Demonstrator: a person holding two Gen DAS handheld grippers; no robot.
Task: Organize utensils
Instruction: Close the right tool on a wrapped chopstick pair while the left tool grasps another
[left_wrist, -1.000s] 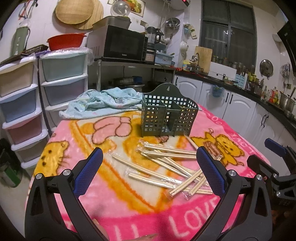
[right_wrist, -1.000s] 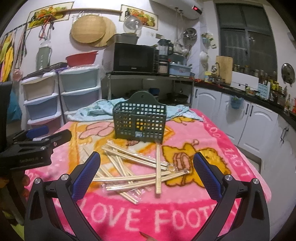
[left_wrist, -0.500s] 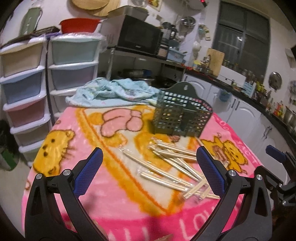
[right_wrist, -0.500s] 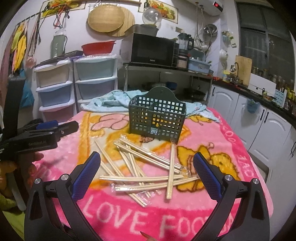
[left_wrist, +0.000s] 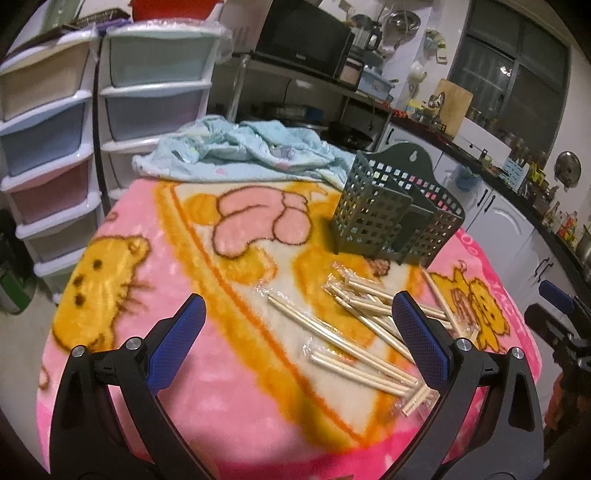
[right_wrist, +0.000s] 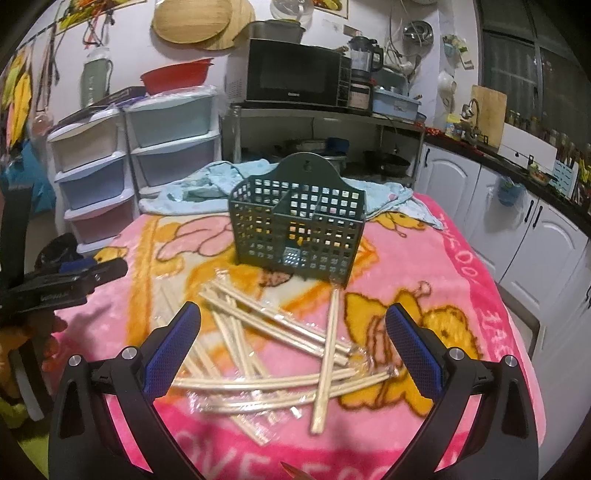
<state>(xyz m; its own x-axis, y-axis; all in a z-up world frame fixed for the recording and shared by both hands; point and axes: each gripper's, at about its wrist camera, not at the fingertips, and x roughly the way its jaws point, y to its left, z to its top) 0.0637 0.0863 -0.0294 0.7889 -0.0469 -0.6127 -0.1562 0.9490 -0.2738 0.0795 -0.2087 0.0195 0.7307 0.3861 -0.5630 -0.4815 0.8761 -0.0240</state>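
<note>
The left gripper was spread wide above the pink blanket, its blue pads holding and touching nothing. The right gripper was likewise spread wide and empty, hovering over the pile of wrapped chopsticks. The chopsticks lay flat on the blanket just in front of the green utensil basket, crossing one another loosely. Some ran crosswise to the basket's front; one pair pointed nearly straight toward the basket. The basket stood upright, its compartments showing nothing inside, with a crumpled blue cloth behind it.
</note>
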